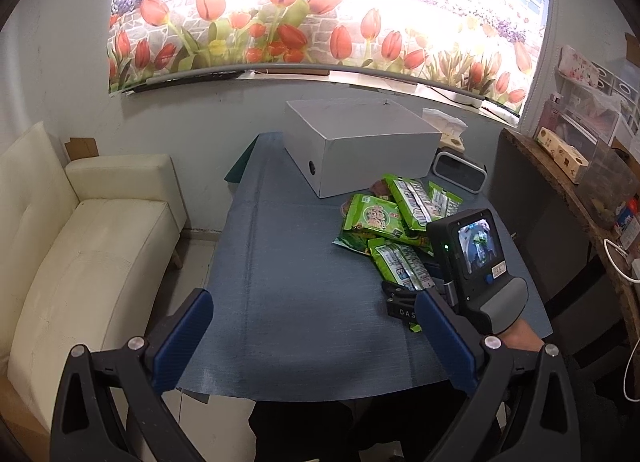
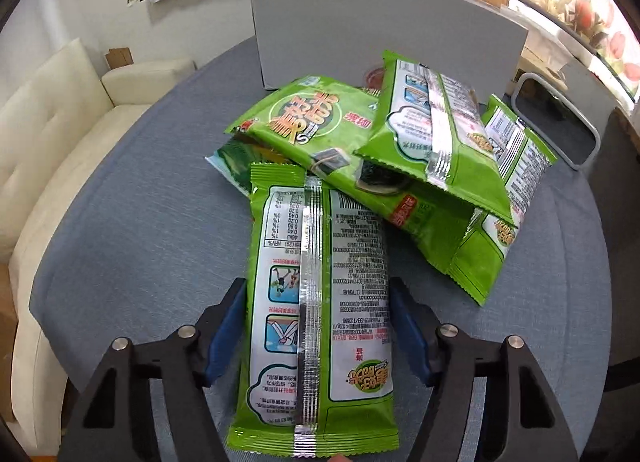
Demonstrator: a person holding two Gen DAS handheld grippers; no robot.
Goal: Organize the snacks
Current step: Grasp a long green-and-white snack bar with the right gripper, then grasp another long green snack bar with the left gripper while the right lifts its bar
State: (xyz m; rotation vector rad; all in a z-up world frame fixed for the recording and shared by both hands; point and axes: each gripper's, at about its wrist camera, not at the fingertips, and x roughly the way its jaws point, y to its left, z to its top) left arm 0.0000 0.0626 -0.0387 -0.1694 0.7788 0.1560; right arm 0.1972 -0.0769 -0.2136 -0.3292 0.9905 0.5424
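On the table (image 2: 120, 222), only the right view shows the right hand-held gripper (image 2: 318, 326) clamping a snack packet (image 2: 316, 302); the left hand-held gripper (image 1: 312, 326) gapes empty.

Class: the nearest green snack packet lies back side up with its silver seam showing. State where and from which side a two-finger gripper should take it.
Grip the nearest packet across its narrow width at mid-length, coming from above, fingers on its long edges: it lies flat, its free end clear of the pile.

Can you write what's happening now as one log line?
right gripper: closed on nearest snack packet | left gripper: open, empty | grey box: behind pile
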